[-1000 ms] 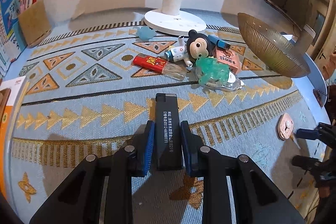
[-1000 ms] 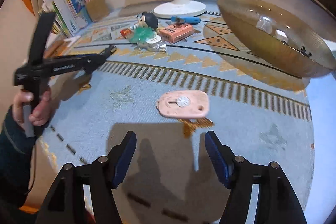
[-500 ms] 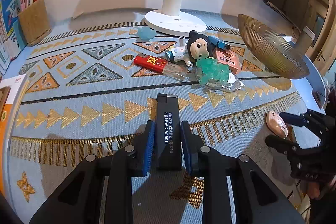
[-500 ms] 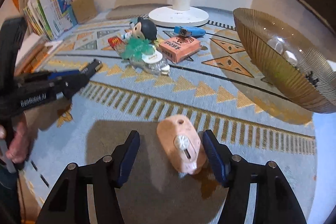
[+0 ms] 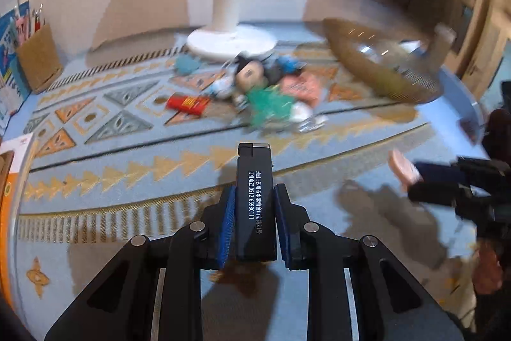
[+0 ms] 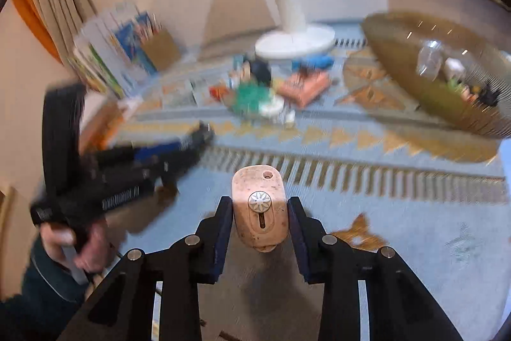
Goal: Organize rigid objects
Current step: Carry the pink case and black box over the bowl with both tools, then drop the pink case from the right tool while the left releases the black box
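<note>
**A:** Two grips in hand. Our left gripper (image 5: pixel 254 219) is clenched on the black lighter (image 5: pixel 254 200), pads flat on its long sides, cap end poking out ahead of the tips. Our right gripper (image 6: pixel 259 224) is closing on the pink case (image 6: pixel 259 208); the case sits between the pads, dial face up, and they look to be touching its sides.

**B:** Both things off the cloth?

**A:** We judge so: each has a shadow under it on the patterned tablecloth (image 6: pixel 415 232). Hard to be sure, both views are smeared.

**B:** So the step is pick-up done on the left, finishing on the right. Next?

**A:** Carry to the amber ribbed bowl (image 6: pixel 424 98), we reckon. It stands at the table's right edge, tilted toward us, with a few small things already inside. The right side needs the squeeze finished before we swing; the case is rounded and could slip forward out of the pads.

**B:** And the rest?

**A:** The pile is toward the far edge, near the white fan base (image 5: pixel 231 42): monkey toy (image 5: pixel 250 74), red lighter (image 5: pixel 186 104), green toy (image 5: pixel 270 107), orange box (image 6: pixel 303 87). All well apart from both grippers. The pen holder (image 5: pixel 38 59) sits at the far left corner.

**B:** Order?

**A:** Right first, it's nearer the bowl. We keep the left high to clear it.
</note>
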### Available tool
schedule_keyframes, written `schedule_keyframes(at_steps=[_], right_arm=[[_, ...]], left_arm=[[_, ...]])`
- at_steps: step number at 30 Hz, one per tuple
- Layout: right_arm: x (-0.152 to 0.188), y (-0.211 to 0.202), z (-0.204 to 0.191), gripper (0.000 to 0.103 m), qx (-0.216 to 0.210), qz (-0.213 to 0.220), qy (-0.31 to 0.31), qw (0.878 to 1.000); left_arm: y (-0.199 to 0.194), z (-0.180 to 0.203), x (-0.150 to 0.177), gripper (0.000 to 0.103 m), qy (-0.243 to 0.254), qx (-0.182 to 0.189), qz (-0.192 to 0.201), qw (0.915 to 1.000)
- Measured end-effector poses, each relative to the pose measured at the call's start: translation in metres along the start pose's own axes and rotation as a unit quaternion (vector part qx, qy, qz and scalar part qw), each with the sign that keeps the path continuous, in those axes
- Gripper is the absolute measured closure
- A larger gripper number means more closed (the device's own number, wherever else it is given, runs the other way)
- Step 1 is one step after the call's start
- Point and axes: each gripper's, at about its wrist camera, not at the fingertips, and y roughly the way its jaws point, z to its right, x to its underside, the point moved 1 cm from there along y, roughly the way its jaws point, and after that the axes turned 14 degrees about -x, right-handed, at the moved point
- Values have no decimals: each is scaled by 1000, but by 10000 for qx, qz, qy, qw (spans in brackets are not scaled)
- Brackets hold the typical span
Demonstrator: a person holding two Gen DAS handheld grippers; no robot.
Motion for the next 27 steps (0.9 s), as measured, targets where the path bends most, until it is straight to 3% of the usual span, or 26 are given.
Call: schedule_keyframes(at_steps=[2, 6, 8, 14, 20, 27], right_arm=[[-9, -22, 0, 69, 1, 259, -3, 9997], [-25, -59, 14, 69, 405, 220, 320, 9984], [-32, -85, 19, 69, 507, 466, 311, 9971], [-63, -171, 38, 69, 1666, 1437, 234, 9752], [-68, -181, 80, 69, 1887, 1520, 656, 9680], [-75, -151, 148, 69, 1721, 1241, 1453, 9664]], left_arm=[[-20, 10, -9, 82, 67, 139, 241, 9996], [-47, 34, -34, 82, 148, 353, 565, 9977], [-60, 49, -54, 82, 158, 553, 746, 9956], [-77, 102, -118, 82, 112, 829, 1171, 9896], [-36, 144, -147, 82, -37, 1109, 864, 9901], [12, 184, -151, 81, 260, 947, 455, 9941]])
